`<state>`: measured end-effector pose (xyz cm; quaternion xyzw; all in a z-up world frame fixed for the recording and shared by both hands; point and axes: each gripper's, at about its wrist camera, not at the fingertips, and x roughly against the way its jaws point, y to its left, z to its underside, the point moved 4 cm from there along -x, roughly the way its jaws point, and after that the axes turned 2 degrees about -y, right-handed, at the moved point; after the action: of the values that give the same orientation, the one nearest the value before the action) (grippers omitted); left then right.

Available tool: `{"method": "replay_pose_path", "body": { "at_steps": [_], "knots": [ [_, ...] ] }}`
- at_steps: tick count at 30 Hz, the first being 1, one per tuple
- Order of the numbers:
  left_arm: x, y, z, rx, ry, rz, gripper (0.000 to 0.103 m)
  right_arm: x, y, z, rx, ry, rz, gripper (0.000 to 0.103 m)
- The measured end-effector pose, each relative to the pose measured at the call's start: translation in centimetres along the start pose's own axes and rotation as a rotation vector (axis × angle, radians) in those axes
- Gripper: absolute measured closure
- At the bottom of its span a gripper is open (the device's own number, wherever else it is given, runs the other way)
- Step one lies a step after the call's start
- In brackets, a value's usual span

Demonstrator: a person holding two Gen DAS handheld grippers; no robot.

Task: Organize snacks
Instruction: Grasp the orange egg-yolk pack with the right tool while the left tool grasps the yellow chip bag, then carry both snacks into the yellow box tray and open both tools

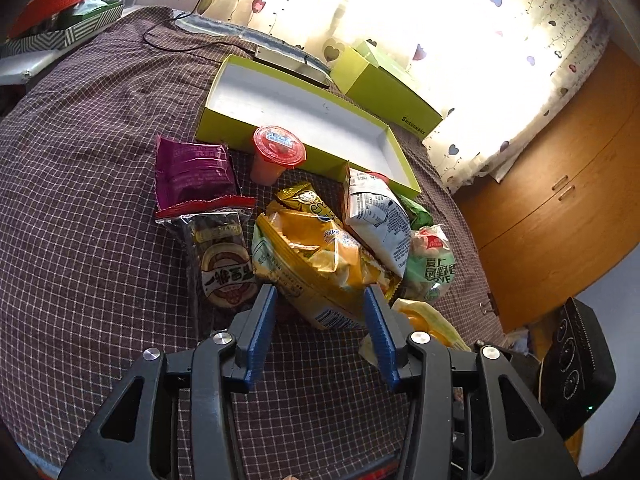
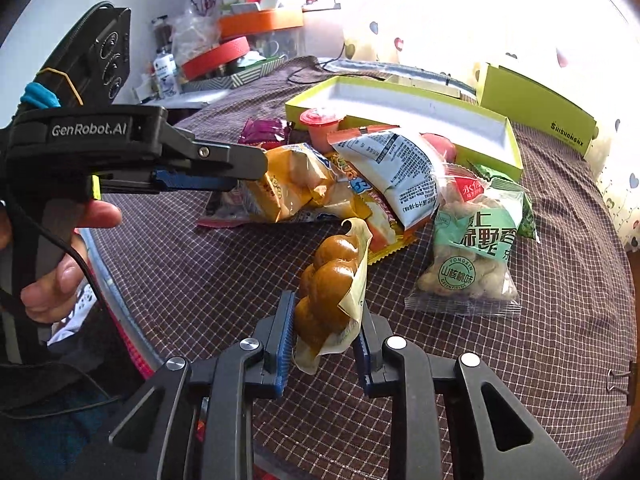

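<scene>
1. While the left gripper [image 1: 320, 304] hangs over the checked tablecloth [image 1: 88, 208], its blue fingers [image 1: 260, 332] stand wide with nothing pinched; the yellow chip bag [image 1: 316, 256] lies just beyond them, nearer than the lime-green box [image 1: 224, 128].
2. From the right wrist, the right gripper [image 2: 326, 320] clamps narrowly on a wrapped twisted bread [image 2: 332, 280], well short of the lime-green box [image 2: 516, 160]; the green nut packet [image 2: 476, 256] lies beside it.
</scene>
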<state>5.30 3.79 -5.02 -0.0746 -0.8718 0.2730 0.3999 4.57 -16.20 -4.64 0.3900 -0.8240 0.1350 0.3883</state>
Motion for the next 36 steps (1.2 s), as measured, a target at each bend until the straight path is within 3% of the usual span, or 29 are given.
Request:
{"method": "replay_pose_path", "body": {
  "at_steps": [3, 6, 14, 19, 23, 27, 36],
  "knots": [
    [0.3, -0.2, -0.3, 0.012, -0.021, 0.026, 0.052, 0.3, -0.2, -0.1, -0.004, -0.014, -0.001, 0.08],
    [0.6, -0.1, -0.8, 0.035, -0.046, 0.034, 0.044, 0.3, -0.5, -0.3, -0.01, -0.02, 0.004, 0.08],
    [-1.8, 0.3, -0.4, 0.087, 0.037, 0.016, 0.043, 0.5, -0.9, -0.5, -0.015, -0.027, 0.001, 0.08],
    [-2.8, -0.1, -0.8, 0.068, 0.049, -0.013, 0.043, 0.8, -1.1, -0.5, -0.021, -0.036, 0.004, 0.08],
    [-3.6, 0.6, -0.9, 0.125, 0.068, 0.048, 0.044, 1.1, -1.2, -0.7, -0.026, -0.048, 0.01, 0.08],
    [-3.6, 1.1, -0.7, 0.116, 0.057, 0.04, 0.061, 1.5, -1.2, -0.8, -0.029, -0.062, 0.013, 0.08],
    [-1.8, 0.6, 0.4, 0.06, 0.022, 0.048, 0.064, 2.8, -0.9, -1.4, -0.021, -0.101, 0.019, 0.08]
  ]
}}
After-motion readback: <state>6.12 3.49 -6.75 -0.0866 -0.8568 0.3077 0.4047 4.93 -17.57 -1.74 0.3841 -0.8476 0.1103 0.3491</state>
